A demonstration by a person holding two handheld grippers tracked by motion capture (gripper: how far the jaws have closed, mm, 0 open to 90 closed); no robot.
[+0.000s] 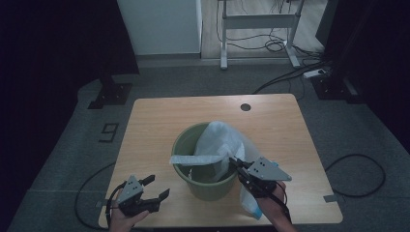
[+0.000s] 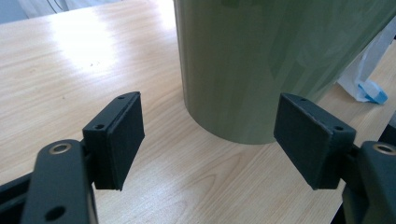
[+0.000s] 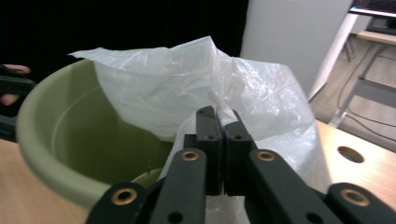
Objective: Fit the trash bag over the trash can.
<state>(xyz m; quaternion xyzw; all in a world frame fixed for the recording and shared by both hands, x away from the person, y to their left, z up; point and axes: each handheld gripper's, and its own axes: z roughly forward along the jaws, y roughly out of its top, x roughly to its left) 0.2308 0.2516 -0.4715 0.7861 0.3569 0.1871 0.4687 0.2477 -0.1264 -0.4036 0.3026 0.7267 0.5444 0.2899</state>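
1. The right gripper (image 1: 238, 166) is clamping its two black jaws tight on a fold of the thin, crinkled, translucent white plastic bag (image 1: 220, 145) at the near right of the rim of the round olive-green plastic bucket (image 1: 205, 186); in the right gripper view the jaws are standing pressed together with film pinched between them.
2. The left gripper (image 1: 155, 187) is waiting released, jaws spread wide, low over the pale wooden table (image 1: 154, 125) just left of the bucket, gripping nothing.
3. The bag is lying half in the bucket: part is billowing up above the rim at the back right, a flat strip is draping across the mouth toward the left, and a tail is hanging down outside by the right hand.
4. By my judgement the step in hand is lining the bucket, with the bag gathered but not yet spread around the rim.
5. The next move is probably calling for the left gripper to rise and catch the loose strip, so both can stretch the opening over the rim without tearing the film.
6. The left gripper view is showing the bucket's smooth outer wall (image 2: 261, 70) and its foot on the table, plus a blue-edged corner of the bag (image 2: 369, 91) beyond; the right gripper view is showing the bucket's inside (image 3: 93, 135) instead.
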